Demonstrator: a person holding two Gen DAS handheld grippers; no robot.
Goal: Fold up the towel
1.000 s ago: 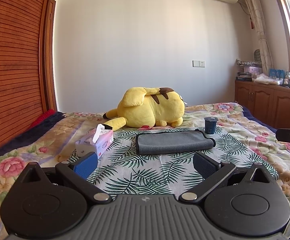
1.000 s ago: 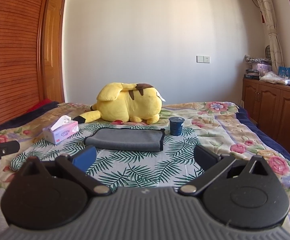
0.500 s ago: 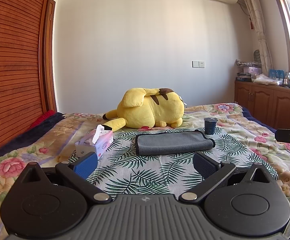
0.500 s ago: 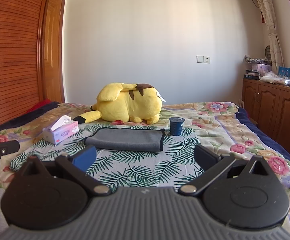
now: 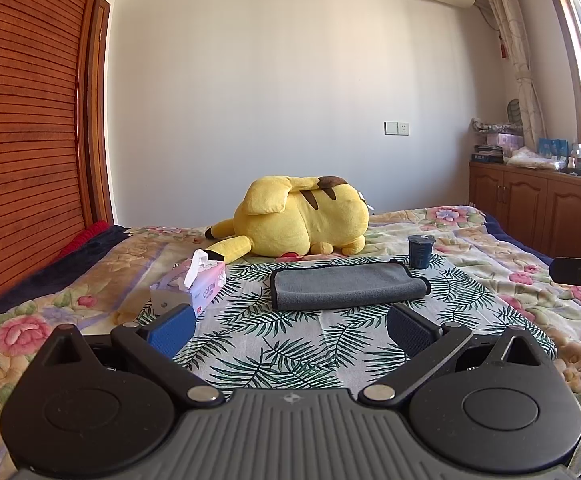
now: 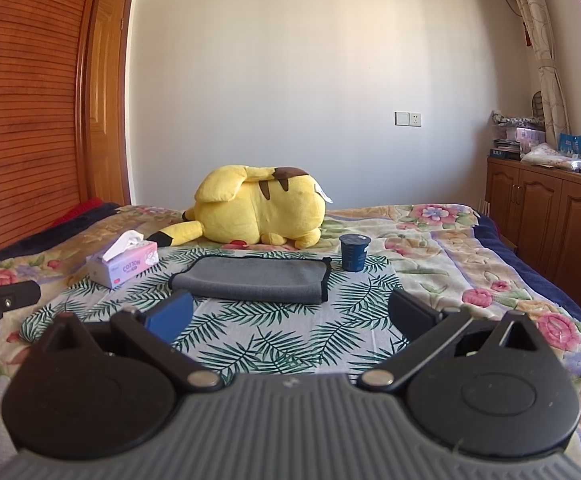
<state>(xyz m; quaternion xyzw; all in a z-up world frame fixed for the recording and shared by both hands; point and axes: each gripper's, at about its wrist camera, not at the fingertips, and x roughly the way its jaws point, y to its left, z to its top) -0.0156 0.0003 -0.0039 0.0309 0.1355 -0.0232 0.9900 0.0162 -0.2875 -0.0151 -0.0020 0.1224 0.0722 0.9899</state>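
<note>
- Grey towel [image 5: 348, 285] lying folded, soft oblong with black trim, on the palm-print cloth [image 5: 290, 344], near the dark cup [image 5: 420, 251].
- Left gripper [image 5: 288, 330] and right gripper [image 6: 290, 318] hovering short of it, fingers spread wide, gripping nothing.

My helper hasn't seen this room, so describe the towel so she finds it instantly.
Start at the big yellow plush toy lying on the bed. Just in front of it, on the palm-leaf cloth, lies the flat grey folded towel with black edging, between a pink tissue box and a dark blue cup.
</note>
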